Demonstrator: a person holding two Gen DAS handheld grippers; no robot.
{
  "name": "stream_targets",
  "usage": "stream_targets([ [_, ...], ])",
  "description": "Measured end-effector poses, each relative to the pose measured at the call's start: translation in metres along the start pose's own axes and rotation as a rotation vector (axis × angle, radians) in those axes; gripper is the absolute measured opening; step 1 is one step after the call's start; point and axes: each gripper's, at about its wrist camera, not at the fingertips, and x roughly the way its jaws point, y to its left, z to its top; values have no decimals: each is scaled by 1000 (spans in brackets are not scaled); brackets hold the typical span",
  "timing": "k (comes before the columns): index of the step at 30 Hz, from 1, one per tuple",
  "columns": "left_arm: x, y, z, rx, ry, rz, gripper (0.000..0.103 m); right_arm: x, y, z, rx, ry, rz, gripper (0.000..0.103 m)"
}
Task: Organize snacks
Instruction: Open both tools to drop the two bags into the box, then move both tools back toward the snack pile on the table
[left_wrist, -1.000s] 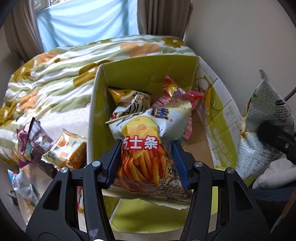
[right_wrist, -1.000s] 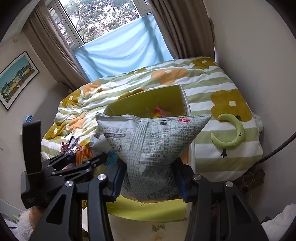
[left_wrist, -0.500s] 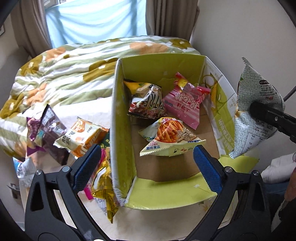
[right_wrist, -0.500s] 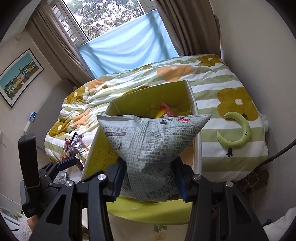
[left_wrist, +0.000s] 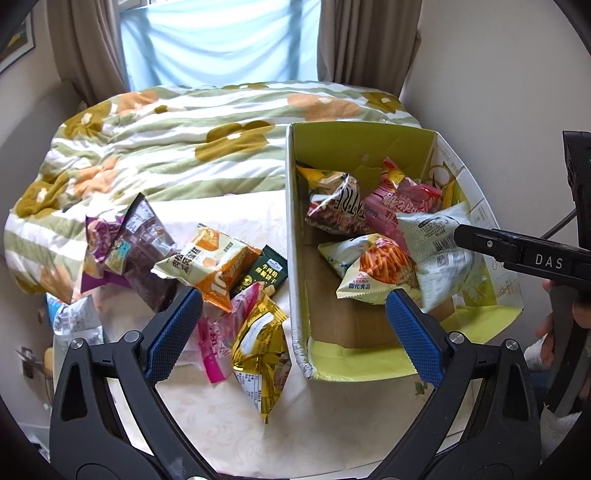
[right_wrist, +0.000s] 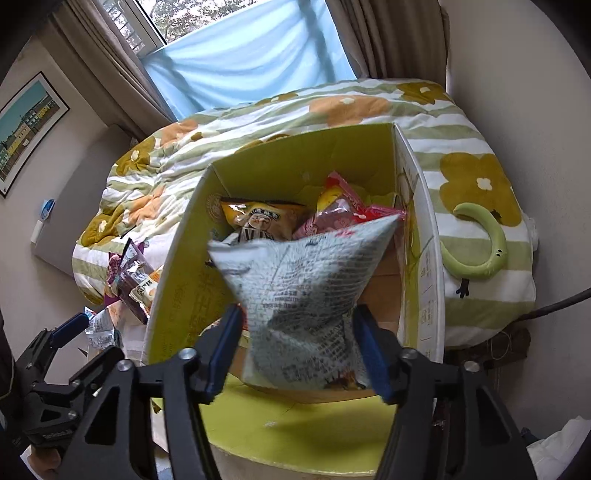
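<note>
With the right hand-held gripper (right_wrist: 295, 347) just spreading off the grey-print snack bag (right_wrist: 306, 295) above the yellow-green box (right_wrist: 177, 280) – left hand-held gripper (left_wrist: 291, 328) wide, empty – the bag may catch a pad and tumble outside.

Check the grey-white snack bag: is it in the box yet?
In, but just let go. The right gripper has just been opening; the grey-white bag hangs between its spread pads, inside the box.
</note>
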Motion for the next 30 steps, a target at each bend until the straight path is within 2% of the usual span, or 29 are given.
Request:
stream_targets([
  [1, 0, 0, -2, 1, 2, 2, 99, 1, -1, -3, 5, -4, -10, 92],
  [5, 0, 0, -11, -6, 6, -12, 99, -8, 0, -21, 5, -56, -10, 95],
  [8, 2, -4, -14, -10, 15, -27, 99, -12, 0, -33, -10, -63, -12, 96],
  [10, 2, -8, -15, -6, 15, -31, 99, -14, 0, -39, -25, -68, -9, 102],
  [18, -22, -22, -12, -1, -42, -28, 99, -37, -2, -40, -34, -87, -3, 102],
  [22, -48, -16, -13, -43, -86, -19, 99, -57, 8, -37, -101, -119, 0, 102],
  [30, -103, 25, -26, -107, -172, 124, 99, -84, 36, -25, -188, -221, 134, 102],
])
